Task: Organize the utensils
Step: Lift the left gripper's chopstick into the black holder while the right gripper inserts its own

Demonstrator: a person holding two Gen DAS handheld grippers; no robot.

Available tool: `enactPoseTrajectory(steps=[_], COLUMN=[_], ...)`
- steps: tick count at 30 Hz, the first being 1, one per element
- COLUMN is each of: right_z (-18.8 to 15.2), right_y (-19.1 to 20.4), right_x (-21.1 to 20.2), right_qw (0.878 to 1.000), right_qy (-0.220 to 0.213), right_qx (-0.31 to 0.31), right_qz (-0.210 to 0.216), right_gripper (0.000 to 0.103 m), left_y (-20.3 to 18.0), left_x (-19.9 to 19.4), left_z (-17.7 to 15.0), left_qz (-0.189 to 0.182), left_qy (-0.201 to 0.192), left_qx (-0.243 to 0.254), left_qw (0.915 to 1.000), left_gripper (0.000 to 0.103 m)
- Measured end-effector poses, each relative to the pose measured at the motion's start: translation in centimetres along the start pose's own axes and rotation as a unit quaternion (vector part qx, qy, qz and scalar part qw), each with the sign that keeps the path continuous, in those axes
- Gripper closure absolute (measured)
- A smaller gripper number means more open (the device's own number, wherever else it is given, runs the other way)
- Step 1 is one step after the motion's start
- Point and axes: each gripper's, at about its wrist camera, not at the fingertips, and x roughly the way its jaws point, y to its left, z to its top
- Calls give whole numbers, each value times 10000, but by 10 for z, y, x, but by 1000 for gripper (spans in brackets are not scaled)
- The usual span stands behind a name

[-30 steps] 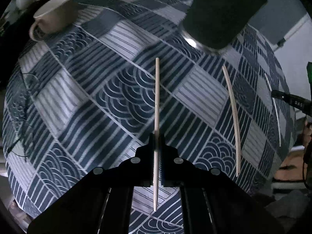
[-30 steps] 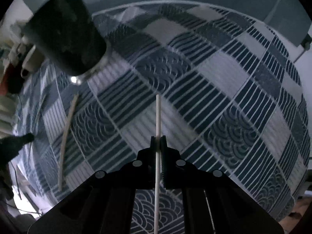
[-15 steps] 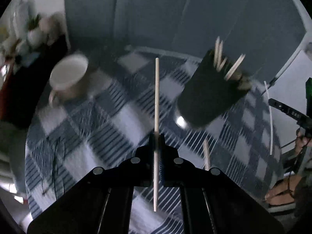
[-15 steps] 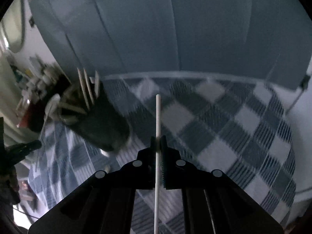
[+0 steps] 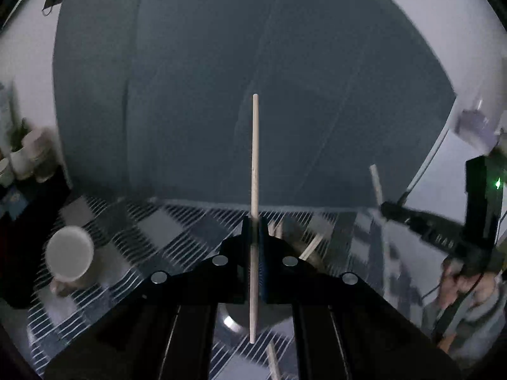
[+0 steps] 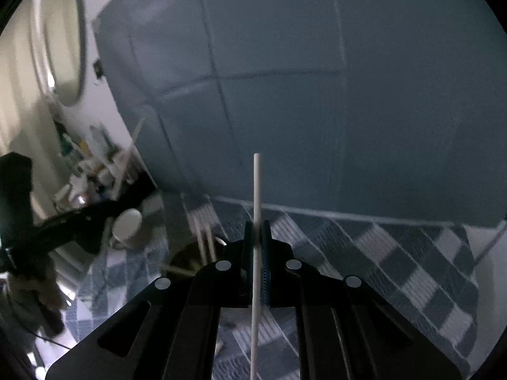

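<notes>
My left gripper [image 5: 253,224] is shut on a pale wooden chopstick [image 5: 254,158] that stands upright above the table. The dark utensil cup [image 5: 256,316] with several chopsticks in it sits right below, mostly hidden behind my fingers. My right gripper [image 6: 256,231] is shut on a white chopstick [image 6: 256,186], also held upright. In the right wrist view the cup's rim [image 6: 187,253] shows low at the left with sticks poking out. The right gripper [image 5: 424,224] and its stick show at the right of the left wrist view.
A white mug [image 5: 69,253] stands on the blue-and-white patterned tablecloth [image 5: 177,234] at the left; it also shows in the right wrist view [image 6: 128,226]. A grey-blue wall panel [image 5: 253,63] rises behind the table. Another chopstick [image 5: 272,361] lies on the cloth near the cup.
Both grippers have tilted up from looking down at the cloth to facing the wall, each still holding its chopstick. The cup has dropped from the top of each view to below the fingers.
</notes>
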Motion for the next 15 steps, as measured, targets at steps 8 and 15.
enactPoseTrajectory(steps=[8,15], right_z=[25,24], right_y=[22,23], right_x=[23,49], right_qw=[9979,9952], right_qy=[-389,-584], right_qx=[-35,120], right_qz=[526,778], right_gripper=[98,98], left_y=[-10,-10], left_x=[33,58], left_z=[4,-16], left_qz=[-350,-411], left_qy=[-497,-629], left_qx=[-182,-1], left_qw=[9980,9972], left_gripper=[98,98])
